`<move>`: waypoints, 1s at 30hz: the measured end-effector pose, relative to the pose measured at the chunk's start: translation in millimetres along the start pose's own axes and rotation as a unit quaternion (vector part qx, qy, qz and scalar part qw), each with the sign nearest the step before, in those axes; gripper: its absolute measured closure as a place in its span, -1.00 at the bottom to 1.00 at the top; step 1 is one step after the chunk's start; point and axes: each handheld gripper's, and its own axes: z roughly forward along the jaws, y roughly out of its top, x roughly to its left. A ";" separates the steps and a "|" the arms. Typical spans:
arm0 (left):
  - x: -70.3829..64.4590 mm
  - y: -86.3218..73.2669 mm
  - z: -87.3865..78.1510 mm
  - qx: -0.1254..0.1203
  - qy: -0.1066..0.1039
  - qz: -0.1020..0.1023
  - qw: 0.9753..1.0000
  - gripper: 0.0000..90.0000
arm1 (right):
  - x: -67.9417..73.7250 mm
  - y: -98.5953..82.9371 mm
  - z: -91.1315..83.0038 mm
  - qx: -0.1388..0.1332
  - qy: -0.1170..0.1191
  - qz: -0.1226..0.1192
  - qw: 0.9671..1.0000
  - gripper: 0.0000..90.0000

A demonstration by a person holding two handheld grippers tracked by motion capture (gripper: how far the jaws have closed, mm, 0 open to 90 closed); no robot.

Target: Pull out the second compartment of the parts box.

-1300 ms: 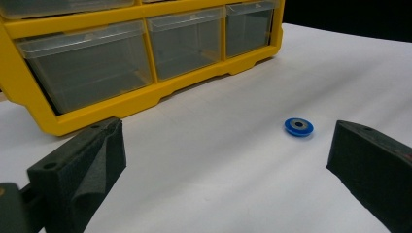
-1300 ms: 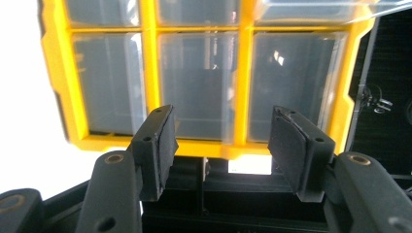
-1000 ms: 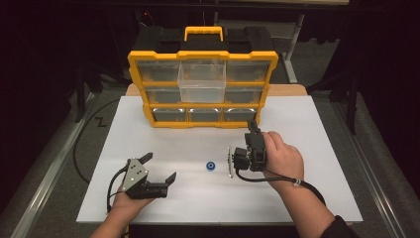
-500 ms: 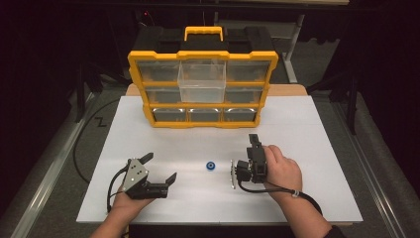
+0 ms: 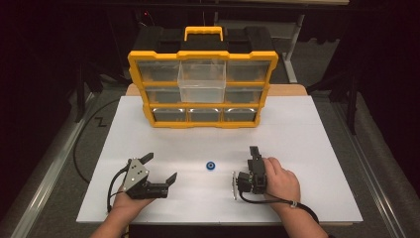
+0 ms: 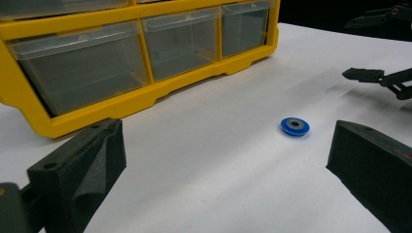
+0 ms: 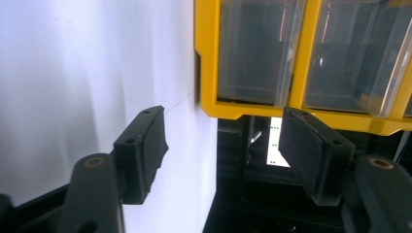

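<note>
While both hand-held grippers gape empty | blue washer (image 5: 211,165) lies between | yellow organizer (image 5: 203,89) behind

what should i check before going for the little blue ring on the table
1. Blue ring lies flat on the white table, nothing touching it: ok.
2. Left gripper has its jaws wide apart and empty: ok.
3. In the left gripper view the blue ring sits ahead between the jaws, toward the right one: ok.
4. Right gripper has its jaws apart and empty, off to the ring's right: ok.
5. Middle drawer of the yellow organizer is pulled out: ok.
6. Whether that drawer is empty: cannot tell.
</note>
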 end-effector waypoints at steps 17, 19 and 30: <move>-1.3 0.4 0.4 -0.001 -0.004 0.001 1.000 -0.98 | 1.4 -7.1 1.7 0.005 -0.003 0.030 1.000 -0.89; -1.4 0.4 0.5 -0.001 -0.005 0.001 1.000 -0.98 | -0.5 -7.0 1.5 0.007 -0.005 0.032 0.999 -0.98; -1.3 0.5 0.5 -0.001 -0.005 0.000 1.000 -0.98 | -2.6 -9.5 1.9 -0.006 -0.006 0.050 0.999 -0.98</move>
